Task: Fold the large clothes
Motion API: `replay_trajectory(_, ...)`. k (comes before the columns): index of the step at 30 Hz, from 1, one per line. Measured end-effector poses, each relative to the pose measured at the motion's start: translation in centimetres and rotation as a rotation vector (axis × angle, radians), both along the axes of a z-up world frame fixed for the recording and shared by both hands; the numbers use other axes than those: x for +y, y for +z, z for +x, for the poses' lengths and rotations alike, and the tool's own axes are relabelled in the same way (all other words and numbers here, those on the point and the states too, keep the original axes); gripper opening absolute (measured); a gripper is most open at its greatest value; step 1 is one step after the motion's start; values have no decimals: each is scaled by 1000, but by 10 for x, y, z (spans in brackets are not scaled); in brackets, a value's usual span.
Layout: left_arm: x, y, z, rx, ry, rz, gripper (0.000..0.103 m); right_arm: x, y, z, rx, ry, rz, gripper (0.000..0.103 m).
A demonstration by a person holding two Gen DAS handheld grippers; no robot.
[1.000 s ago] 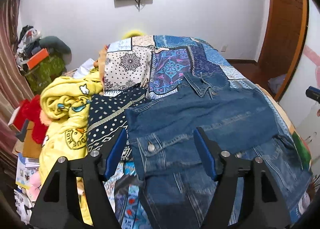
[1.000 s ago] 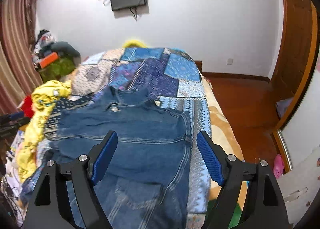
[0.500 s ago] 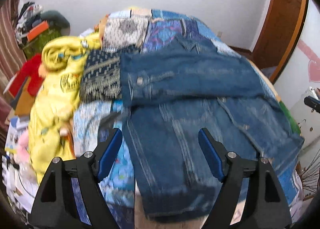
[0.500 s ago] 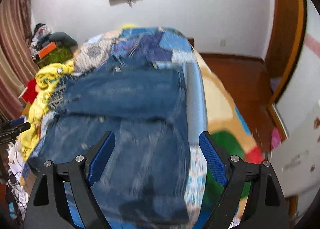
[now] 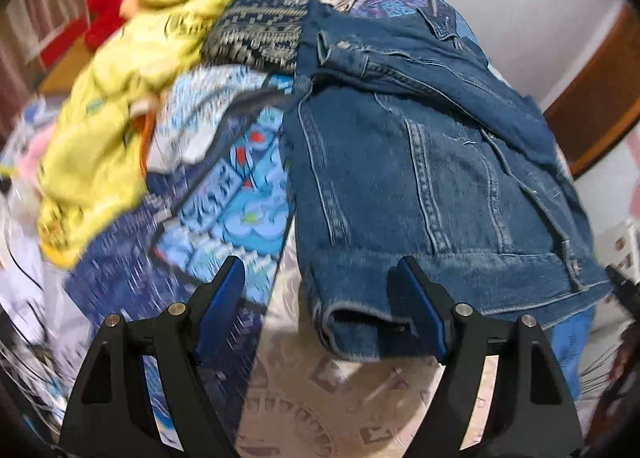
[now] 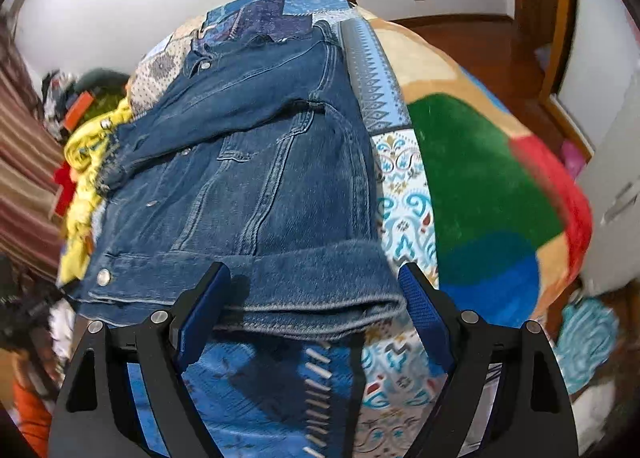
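A blue denim jacket point(image 5: 420, 162) lies on the bed with its sleeves folded across its upper part; it also shows in the right wrist view point(image 6: 256, 178). My left gripper point(image 5: 322, 308) is open at the jacket's near left hem corner, which lies between the jaws. My right gripper point(image 6: 314, 308) is open at the near right hem edge, the folded hem lying between its jaws. Neither gripper has closed on the cloth.
A patchwork blue bedspread point(image 5: 224, 210) covers the bed. A yellow garment point(image 5: 116, 106) and a dark patterned cloth point(image 5: 256, 34) lie left of the jacket. A colourful blanket point(image 6: 480, 178) lies on the right, with wooden floor point(image 6: 492, 54) beyond.
Both grippers have pulled back from over the jacket and dropped low to its near hem. Both stay open.
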State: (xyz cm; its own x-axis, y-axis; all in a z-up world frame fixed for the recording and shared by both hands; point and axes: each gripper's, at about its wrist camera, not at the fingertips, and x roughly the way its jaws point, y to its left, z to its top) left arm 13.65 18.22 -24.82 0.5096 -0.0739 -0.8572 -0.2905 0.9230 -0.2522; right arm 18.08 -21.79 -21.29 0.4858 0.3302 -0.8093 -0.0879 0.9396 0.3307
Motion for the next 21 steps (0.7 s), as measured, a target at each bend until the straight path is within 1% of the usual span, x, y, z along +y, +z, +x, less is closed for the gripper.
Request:
replay_trajectory(2,1,-2,-4,-4,1,-52,77,-2,0,-2,3,-9,31,83)
replay_trajectory(4,0,-3,-6,-5,-6,-90,77,-2,-1,-3,3,-8,60,82)
replay_trajectory(5,-2,-4,-7,-8,-12,-101,77,-2,-1,-3,0,-12,58,81)
replay_trajectory(7,-7,-4,-6,-10,-29,-106,71,-3,-5,-5,-2,-15,62,77)
replay_trajectory(8,-10,-4,-6,-10,-40,-115,63,-4,-6,-5,0,-18,71,72)
replay_trajectory(9,-13,-6,-6,-9,-50,-133,60,-6,-8,-4,5,-22,86,68)
replay_trajectory(10,-14,-5,-6,-10,-47,-126,60,-9,-11,-3,11,-30,103,60)
replay_trajectory(11,-15,-5,-6,-17,-44,-120,56,-12,-13,-1,16,-48,123,49)
replay_trajectory(12,-14,-6,-5,-19,-38,-118,49,-16,-17,1,27,-67,142,44)
replay_trajectory(13,-13,-6,-5,-18,-32,-122,45,-19,-20,2,36,-81,161,37)
replay_trajectory(15,-8,-6,-5,-28,-15,-129,28,-24,-23,4,40,-97,195,30)
replay_trajectory(16,-6,-6,-5,-32,-12,-132,24,-25,-21,3,35,-99,194,24)
replay_trajectory(18,-2,-1,-6,-57,-10,-146,18,-24,-15,1,15,-93,184,16)
replay_trajectory(21,-3,12,-1,-90,-29,-131,12,-20,-2,3,-24,-67,165,14)
